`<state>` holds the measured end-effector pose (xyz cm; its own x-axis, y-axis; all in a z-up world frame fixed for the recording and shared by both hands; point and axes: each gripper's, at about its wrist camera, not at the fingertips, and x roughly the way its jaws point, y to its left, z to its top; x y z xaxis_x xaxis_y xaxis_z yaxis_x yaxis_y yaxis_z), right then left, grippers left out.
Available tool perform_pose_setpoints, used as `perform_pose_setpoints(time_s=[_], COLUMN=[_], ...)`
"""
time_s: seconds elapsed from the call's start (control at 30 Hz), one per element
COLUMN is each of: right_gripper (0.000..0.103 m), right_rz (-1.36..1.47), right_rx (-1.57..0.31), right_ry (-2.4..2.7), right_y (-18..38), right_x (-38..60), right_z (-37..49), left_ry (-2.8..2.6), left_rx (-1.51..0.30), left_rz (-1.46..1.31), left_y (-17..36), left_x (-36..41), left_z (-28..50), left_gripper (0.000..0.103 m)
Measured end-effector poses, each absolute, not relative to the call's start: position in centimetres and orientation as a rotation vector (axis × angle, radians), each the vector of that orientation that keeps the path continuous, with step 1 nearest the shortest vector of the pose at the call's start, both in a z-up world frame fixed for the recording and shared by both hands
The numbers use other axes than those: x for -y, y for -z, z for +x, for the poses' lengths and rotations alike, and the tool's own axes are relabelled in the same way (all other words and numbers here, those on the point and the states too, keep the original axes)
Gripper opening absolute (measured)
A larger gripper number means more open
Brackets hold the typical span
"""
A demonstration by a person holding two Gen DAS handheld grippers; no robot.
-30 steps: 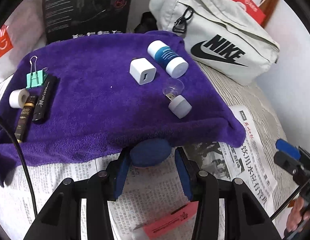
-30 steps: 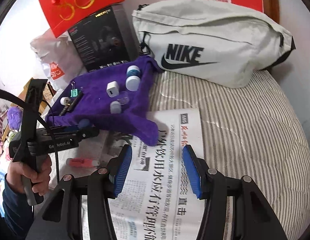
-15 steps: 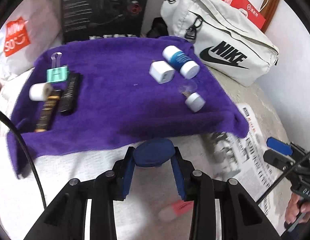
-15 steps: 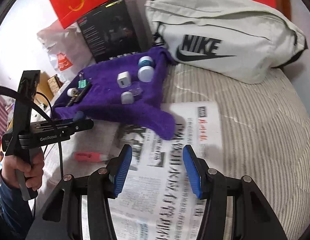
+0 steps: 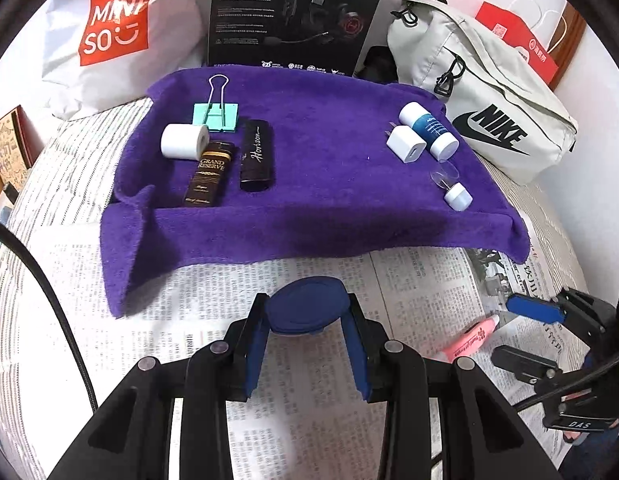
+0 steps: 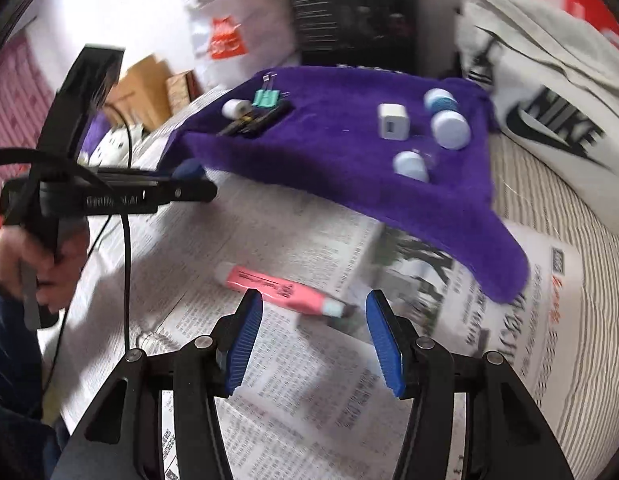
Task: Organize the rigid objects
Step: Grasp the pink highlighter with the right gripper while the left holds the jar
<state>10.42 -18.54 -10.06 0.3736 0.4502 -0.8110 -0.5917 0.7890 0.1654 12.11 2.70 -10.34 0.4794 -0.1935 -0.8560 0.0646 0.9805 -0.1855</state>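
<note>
My left gripper (image 5: 307,318) is shut on a dark blue round lid-like piece (image 5: 307,308), held over the newspaper just in front of the purple towel (image 5: 329,220). A pink highlighter (image 6: 277,285) lies on the newspaper. My right gripper (image 6: 314,307) hangs over the highlighter's capped end with its jaws opening; the pads do not touch it. On the towel's left lie a green binder clip (image 5: 215,116), a white roll (image 5: 184,141) and two dark tubes (image 5: 256,156). On its right are a white charger (image 5: 405,144), a blue-and-white bottle (image 5: 429,130) and a small USB light (image 5: 455,194).
A white Nike bag (image 5: 489,120) lies at the back right, with a black box (image 5: 293,12) and a Miniso bag (image 5: 113,36) behind the towel. Newspaper (image 5: 269,288) covers the striped bedding. A hand (image 6: 41,256) holds the left gripper's handle, and its cable trails beside it.
My left jaws closed on the blue piece and carried it left along the towel's front edge. My right gripper swung left and rolled until it stood over the pink highlighter, jaws widening.
</note>
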Motion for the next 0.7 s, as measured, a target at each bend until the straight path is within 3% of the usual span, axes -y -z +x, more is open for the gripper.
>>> perform_pose_setpoints(time_s=[0.53,0.7], right_gripper=[0.059,0.03], right_rz=[-0.282,-0.227], right_rx=[-0.968,-0.984], right_ry=[-0.724,-0.683], right_y=[11.3,11.2], right_x=[15.3,15.7], right_z=[11.2,12.5], left_ry=[0.153,0.158], left_rx=[-1.061,-1.063], left_rz=[-0.161,-0.171], left_y=[10.7,10.9], left_x=[-4.2,-4.7], left_z=[12.0,11.8], left_gripper=[0.034,0.034])
